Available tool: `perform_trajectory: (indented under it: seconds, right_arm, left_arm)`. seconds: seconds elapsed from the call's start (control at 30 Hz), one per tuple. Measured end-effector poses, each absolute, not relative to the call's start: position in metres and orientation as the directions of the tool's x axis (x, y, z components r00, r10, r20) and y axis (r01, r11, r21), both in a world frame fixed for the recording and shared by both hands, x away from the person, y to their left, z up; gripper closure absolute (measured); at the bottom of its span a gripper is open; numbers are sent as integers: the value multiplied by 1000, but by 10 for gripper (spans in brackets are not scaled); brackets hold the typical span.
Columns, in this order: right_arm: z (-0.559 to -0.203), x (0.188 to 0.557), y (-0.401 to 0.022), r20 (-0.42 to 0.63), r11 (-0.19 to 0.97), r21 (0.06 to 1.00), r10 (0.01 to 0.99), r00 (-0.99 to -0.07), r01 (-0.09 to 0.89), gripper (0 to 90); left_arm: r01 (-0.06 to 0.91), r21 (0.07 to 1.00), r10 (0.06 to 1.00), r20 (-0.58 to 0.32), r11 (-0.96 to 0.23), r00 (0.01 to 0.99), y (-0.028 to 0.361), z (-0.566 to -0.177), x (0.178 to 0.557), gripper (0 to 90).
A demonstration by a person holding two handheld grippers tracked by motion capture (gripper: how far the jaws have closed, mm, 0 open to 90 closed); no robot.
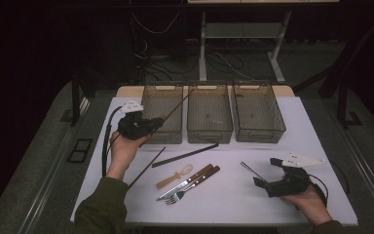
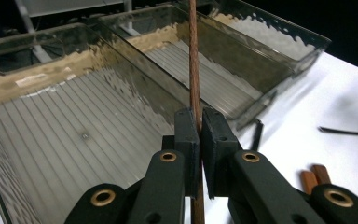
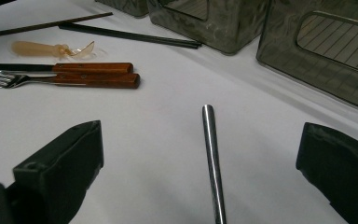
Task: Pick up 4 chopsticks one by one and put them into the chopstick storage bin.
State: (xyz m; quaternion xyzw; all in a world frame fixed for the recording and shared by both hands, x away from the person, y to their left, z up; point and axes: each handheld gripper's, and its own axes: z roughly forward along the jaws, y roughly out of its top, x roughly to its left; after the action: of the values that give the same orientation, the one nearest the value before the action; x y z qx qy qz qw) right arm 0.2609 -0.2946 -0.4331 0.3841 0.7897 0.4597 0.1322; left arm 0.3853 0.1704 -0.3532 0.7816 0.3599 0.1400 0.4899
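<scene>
My left gripper (image 1: 157, 122) is raised over the left clear bin (image 1: 161, 132) and is shut on a thin brown chopstick (image 1: 177, 105), which slants up across the bin toward the middle one. In the left gripper view the pads (image 2: 186, 133) pinch that chopstick (image 2: 193, 56) above the ribbed floor of the left bin (image 2: 74, 70). My right gripper (image 1: 266, 171) rests low at the table's front right and is open. Its jaws stand wide on either side of a metal chopstick (image 3: 212, 158) lying on the white table, without touching it. The same metal chopstick (image 1: 249, 170) points back-left.
Three clear bins stand in a row at the back, the middle bin (image 1: 209, 130) and right bin (image 1: 259, 131) beside the left one. On the table lie a second brown chopstick (image 1: 146, 168), black chopsticks (image 1: 185, 155), a plastic spoon (image 1: 175, 176), and a wooden-handled knife (image 1: 195, 176) and fork (image 1: 190, 187).
</scene>
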Motion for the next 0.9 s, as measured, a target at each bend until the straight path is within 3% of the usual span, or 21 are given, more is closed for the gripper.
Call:
perform_trajectory:
  seconds: [0.9]
  right_arm:
    - [-432, 261, -296, 152, 273, 832, 725, -672, 483, 9]
  left_arm:
    - [518, 816, 812, -109, -256, 573, 160, -361, 456, 848]
